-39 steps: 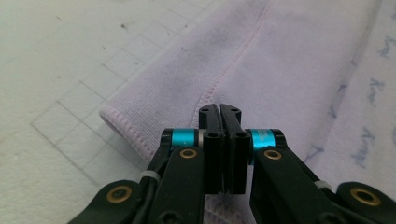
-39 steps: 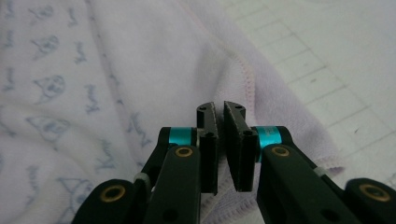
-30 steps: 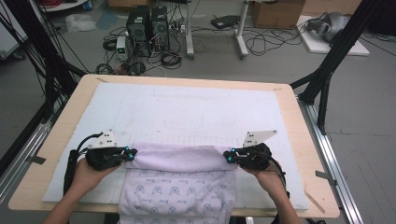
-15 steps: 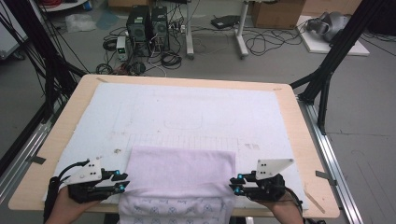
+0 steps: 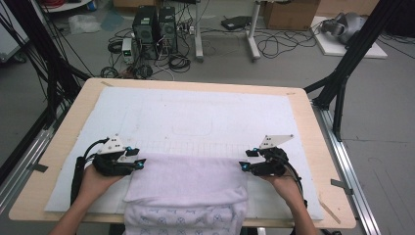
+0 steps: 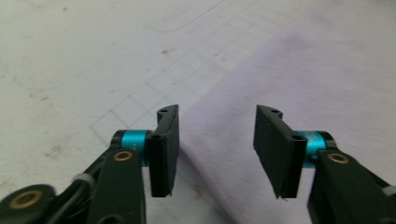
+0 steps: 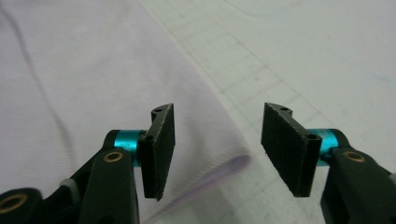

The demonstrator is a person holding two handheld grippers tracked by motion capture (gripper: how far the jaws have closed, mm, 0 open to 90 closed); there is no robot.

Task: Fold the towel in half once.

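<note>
Two grippers, my left (image 5: 138,161) and right (image 5: 243,165), fingers just opening, empty, flanking the folded lavender cloth (image 5: 188,178) at its long axis ends.

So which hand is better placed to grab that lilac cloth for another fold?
Neither clearly; it looks like a two-handed step. The left claw and right claw have just been opening, nothing pinched, each over its own far corner of the cloth. Perhaps the left, whose corner lies squarely between its jaws.
</note>
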